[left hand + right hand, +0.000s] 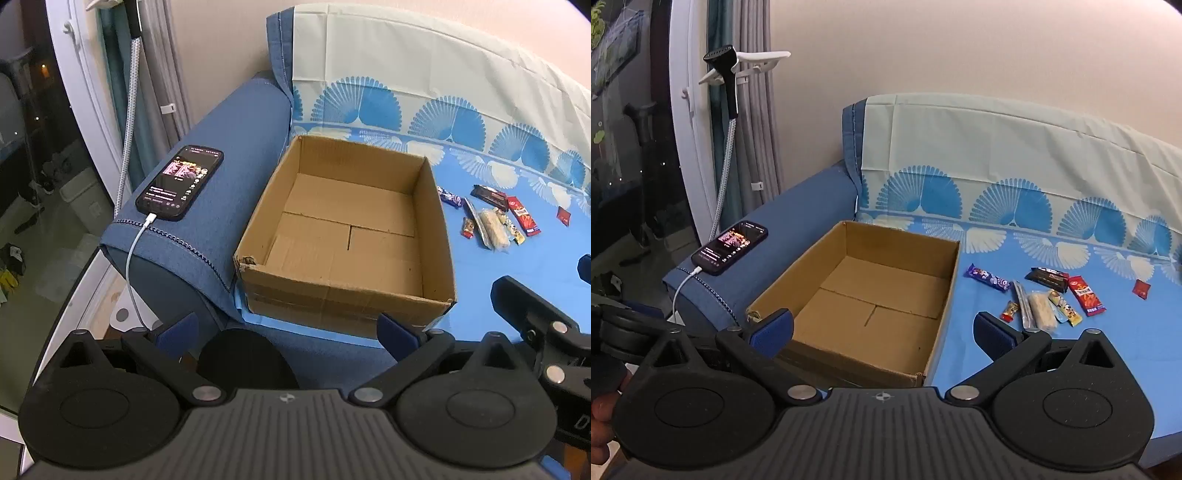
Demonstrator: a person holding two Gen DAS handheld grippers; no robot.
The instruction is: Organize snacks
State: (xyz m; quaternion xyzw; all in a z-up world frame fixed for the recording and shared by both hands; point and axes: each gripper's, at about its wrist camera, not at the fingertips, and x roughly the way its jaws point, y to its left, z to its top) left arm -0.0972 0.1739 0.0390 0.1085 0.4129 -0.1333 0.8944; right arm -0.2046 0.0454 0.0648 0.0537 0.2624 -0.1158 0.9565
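An empty open cardboard box (436, 218) (951, 280) sits on the blue sheet of a sofa. To its right lie several snacks: a purple bar (988, 277) (450, 196), a black bar (1047, 277) (488, 194), a red packet (1086, 296) (523, 218), a clear wrapped bar (1042, 308) (493, 228), a small red candy (1010, 311) and a small red packet (1141, 288) (564, 215). My left gripper (288, 332) is open and empty, in front of the box. My right gripper (884, 330) is open and empty, above the box's near edge; part of it shows in the left wrist view (535, 317).
A phone (181, 182) (730, 247) on a white charging cable (135, 254) lies on the blue sofa armrest (236, 140) left of the box. A patterned sheet (1015, 177) covers the sofa back. A window and curtains (738, 147) stand at the left.
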